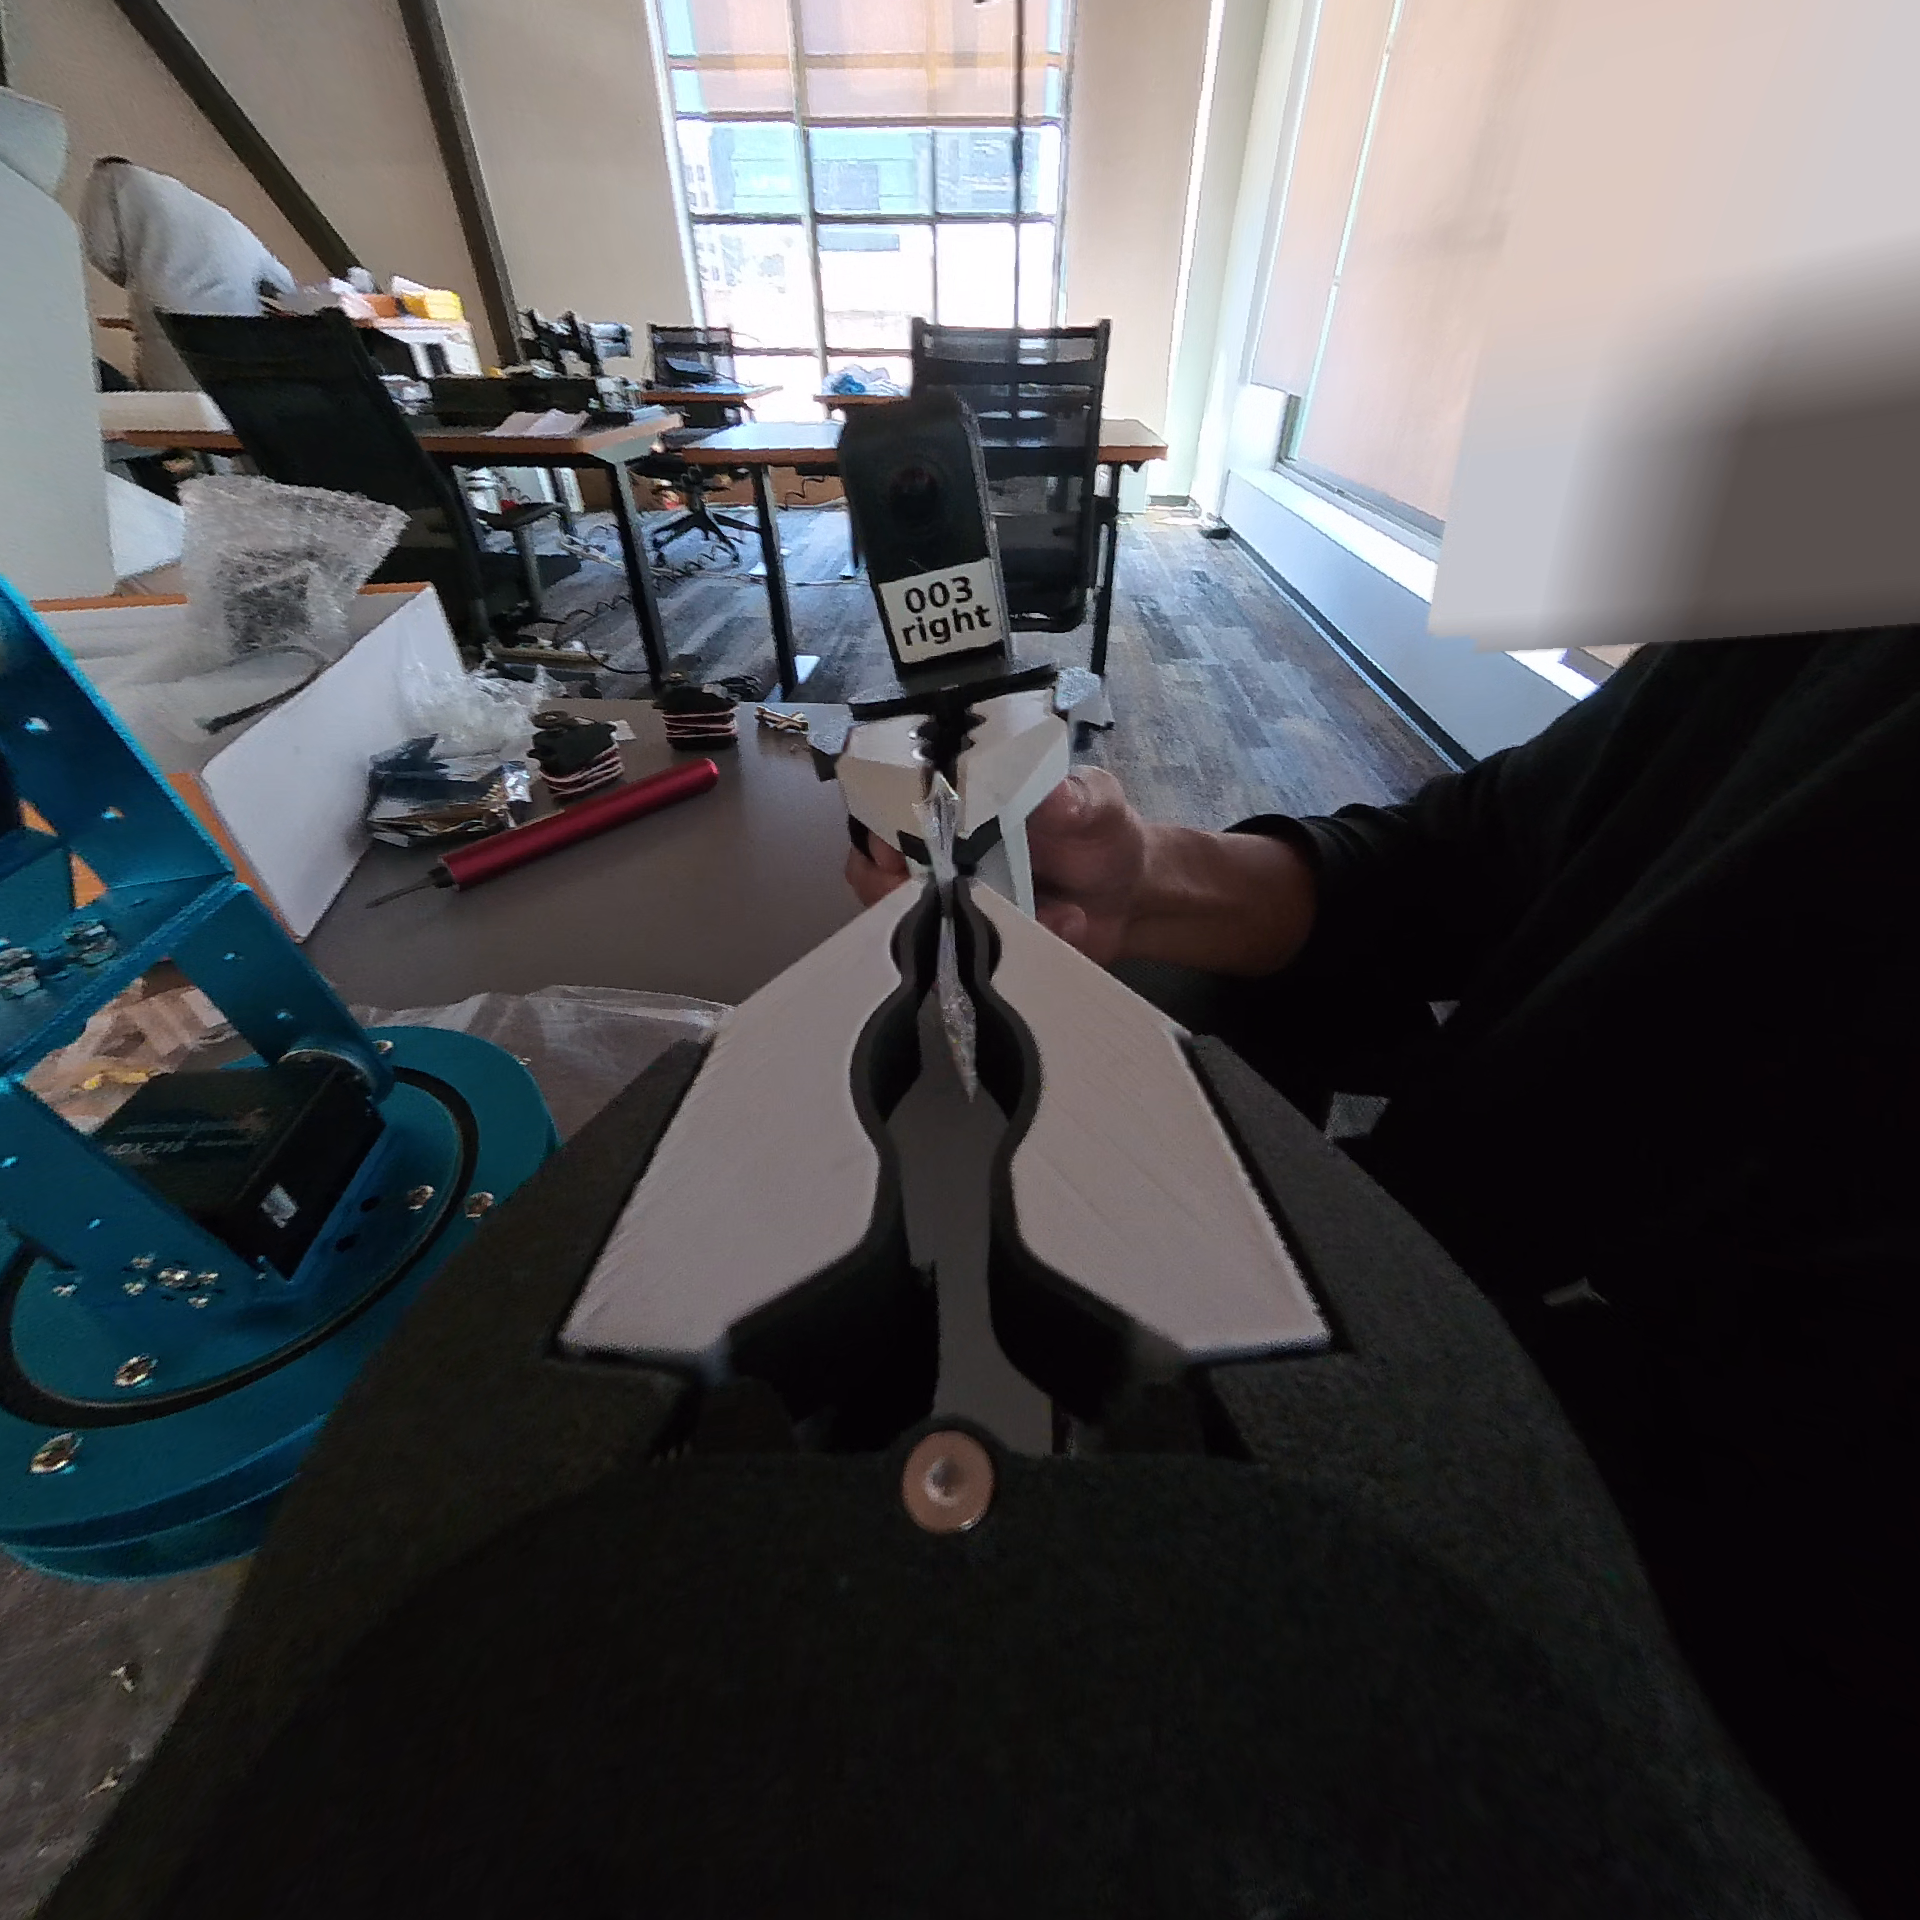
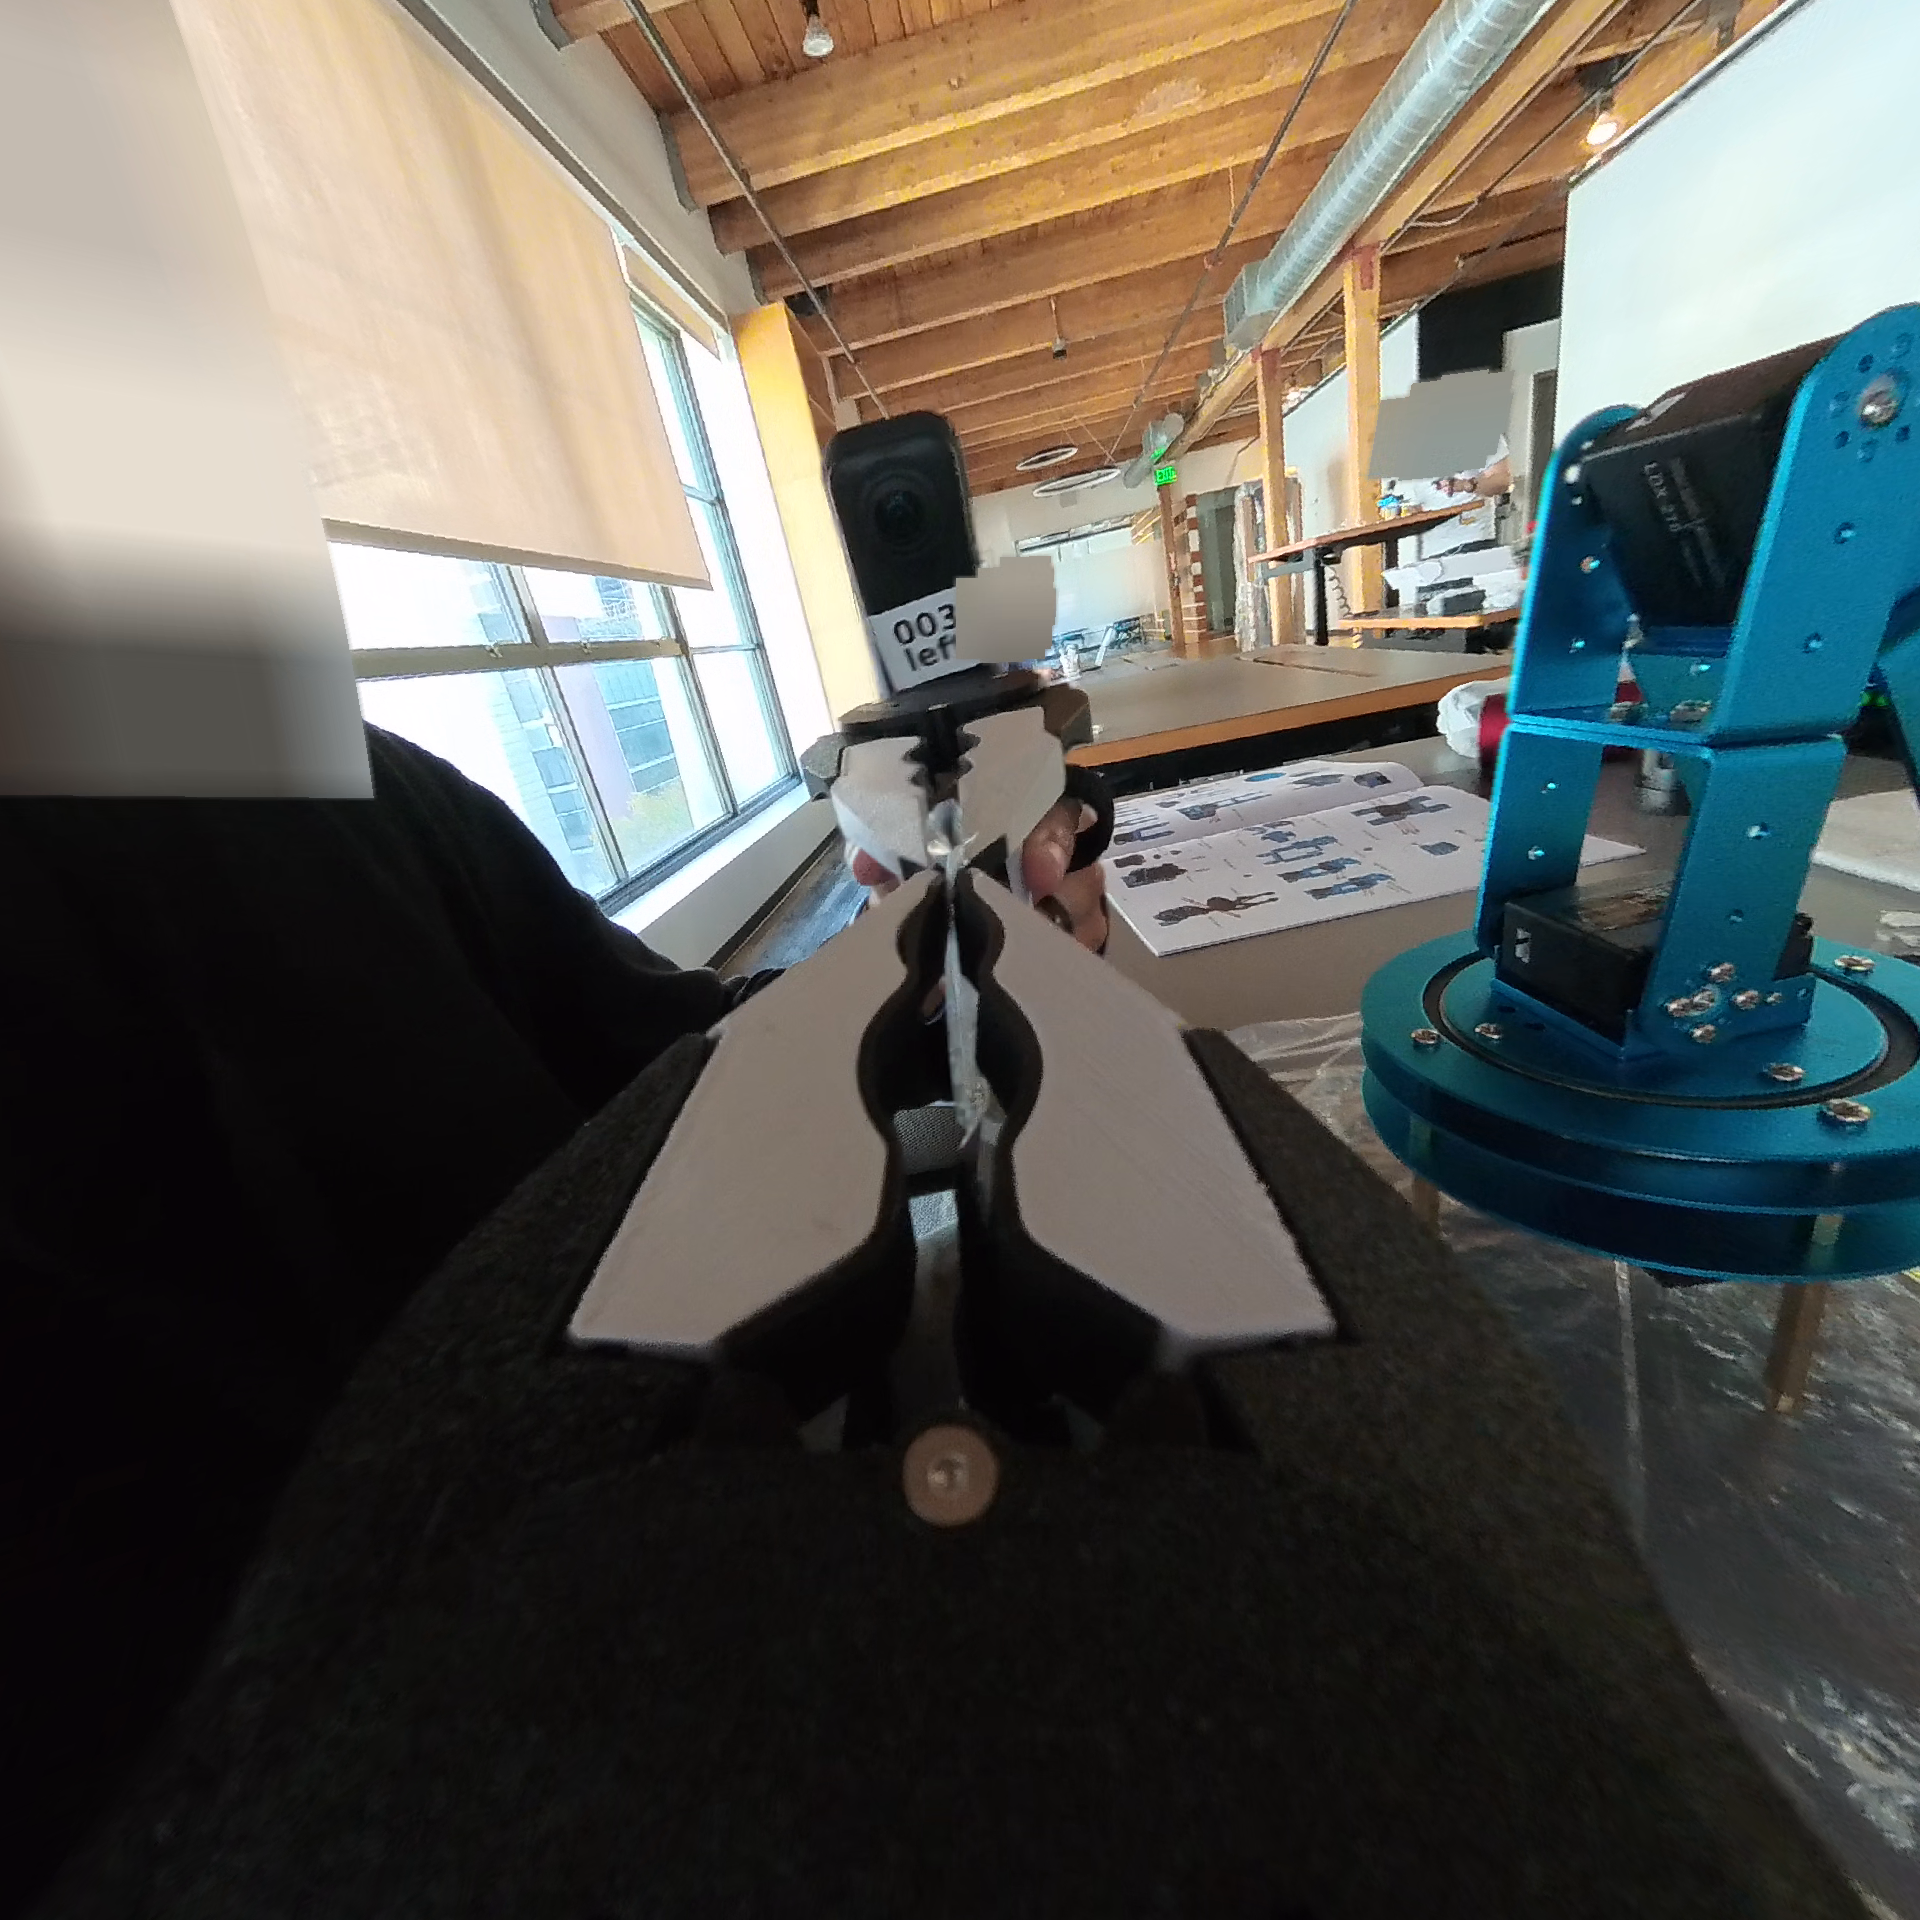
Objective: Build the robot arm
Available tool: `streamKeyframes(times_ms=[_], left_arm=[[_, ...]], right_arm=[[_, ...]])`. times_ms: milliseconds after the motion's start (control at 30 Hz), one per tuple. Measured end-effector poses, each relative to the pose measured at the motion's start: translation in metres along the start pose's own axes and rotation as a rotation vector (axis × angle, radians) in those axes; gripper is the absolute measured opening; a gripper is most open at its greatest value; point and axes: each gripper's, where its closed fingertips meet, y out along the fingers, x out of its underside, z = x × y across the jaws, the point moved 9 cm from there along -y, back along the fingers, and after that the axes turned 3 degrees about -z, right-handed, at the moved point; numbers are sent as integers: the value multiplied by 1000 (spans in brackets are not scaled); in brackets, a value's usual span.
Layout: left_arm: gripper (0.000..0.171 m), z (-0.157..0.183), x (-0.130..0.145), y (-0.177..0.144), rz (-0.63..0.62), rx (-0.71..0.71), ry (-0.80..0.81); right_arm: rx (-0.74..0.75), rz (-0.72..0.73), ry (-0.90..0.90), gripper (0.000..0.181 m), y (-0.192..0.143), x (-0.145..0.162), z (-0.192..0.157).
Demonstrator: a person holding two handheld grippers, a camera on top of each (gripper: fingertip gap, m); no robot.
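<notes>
My left gripper and my right gripper point at each other, tip to tip, above the table. Both are shut on the same small crinkled clear plastic bag, seen edge-on as a thin silvery strip running between the two sets of white fingers. In the right wrist view the bag shows the same way. The right gripper faces me in the left wrist view, held by a hand. The left gripper faces me in the right wrist view.
A blue metal robot arm on a round base stands close beside the grippers. On the dark table lie a red screwdriver, black servos, a white box and an open booklet. A person's black sleeve fills one side. The tips of both grippers are at nearly the same place.
</notes>
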Motion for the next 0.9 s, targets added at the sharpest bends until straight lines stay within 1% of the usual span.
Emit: streamKeyframes(times_ms=[67,133,167,267,300,333,500,733,900], left_arm=[[8,0,0,2,17,-17,-11],[8,0,-1,3,45,2,-23],[8,0,-1,4,39,8,-30],[5,0,1,5,30,9,-27],[1,1,1,5,31,16,-24],[0,1,1,6,30,13,-22],[0,1,2,6,20,25,-18],[0,-3,4,6,13,31,-38],[0,0,4,5,-7,24,13]], right_arm=[[1,11,-8,0,-1,0,0],[0,-11,-10,0,1,2,0],[-11,-7,-13,0,2,2,-2],[-3,-9,-28,0,3,1,-3],[-5,-11,-24,0,3,1,-3],[-3,-8,-19,0,2,1,-2],[-17,-13,8,0,2,3,-2],[16,-21,6,1,2,4,-1],[-10,-26,42,0,3,5,-1]])
